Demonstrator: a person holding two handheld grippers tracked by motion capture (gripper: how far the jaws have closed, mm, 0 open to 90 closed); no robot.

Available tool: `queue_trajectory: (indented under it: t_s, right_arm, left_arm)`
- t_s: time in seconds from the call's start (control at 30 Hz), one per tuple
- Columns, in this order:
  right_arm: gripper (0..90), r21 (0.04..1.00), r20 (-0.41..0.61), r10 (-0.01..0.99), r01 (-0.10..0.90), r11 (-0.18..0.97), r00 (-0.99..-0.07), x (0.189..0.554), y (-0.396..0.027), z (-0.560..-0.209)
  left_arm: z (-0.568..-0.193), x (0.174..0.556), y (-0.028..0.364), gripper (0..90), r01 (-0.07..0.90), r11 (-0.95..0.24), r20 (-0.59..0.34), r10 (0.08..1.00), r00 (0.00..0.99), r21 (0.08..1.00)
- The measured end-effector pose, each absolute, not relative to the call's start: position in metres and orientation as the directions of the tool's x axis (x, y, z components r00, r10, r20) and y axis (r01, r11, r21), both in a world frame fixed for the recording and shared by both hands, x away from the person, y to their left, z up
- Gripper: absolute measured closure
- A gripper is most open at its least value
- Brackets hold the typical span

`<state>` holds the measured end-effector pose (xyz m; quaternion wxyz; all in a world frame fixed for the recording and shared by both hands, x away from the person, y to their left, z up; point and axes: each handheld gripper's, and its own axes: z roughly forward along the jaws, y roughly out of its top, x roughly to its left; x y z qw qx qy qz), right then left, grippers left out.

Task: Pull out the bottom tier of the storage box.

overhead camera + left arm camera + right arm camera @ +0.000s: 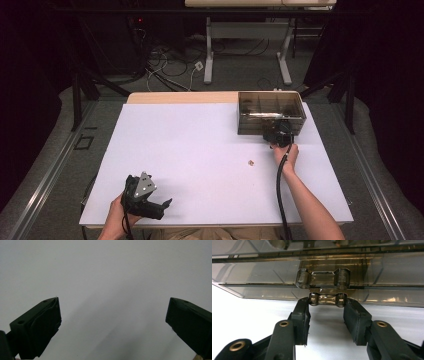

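White table (190,150), smoky compartment box (270,107), small brown bit (251,162)

The box (270,113) is smoky brown and see-through, its latch (327,299) alike. Both grippers (165,204) (326,305) are black. The table (200,150) is white.

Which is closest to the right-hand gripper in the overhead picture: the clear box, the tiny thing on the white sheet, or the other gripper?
1. Clear box, right at the right gripper, far right.
2. Tiny thing, just nearer the person.
3. Left gripper, near left corner.
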<state>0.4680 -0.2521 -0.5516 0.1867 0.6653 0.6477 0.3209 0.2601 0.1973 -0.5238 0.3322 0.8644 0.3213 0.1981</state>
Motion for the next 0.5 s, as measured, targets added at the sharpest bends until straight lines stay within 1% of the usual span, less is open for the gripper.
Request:
queue_trajectory:
  t_s: [0.5]
  right_arm:
    - [56.8, 0.659, 0.184, 0.982, 0.747, -0.085, -0.051, 0.4647, -0.2527, -0.5513]
  left_arm:
    - [-0.5238, 0.2602, 0.1972, 0.0, 0.423, -0.573, 0.131, 0.688, 0.714, 0.702]
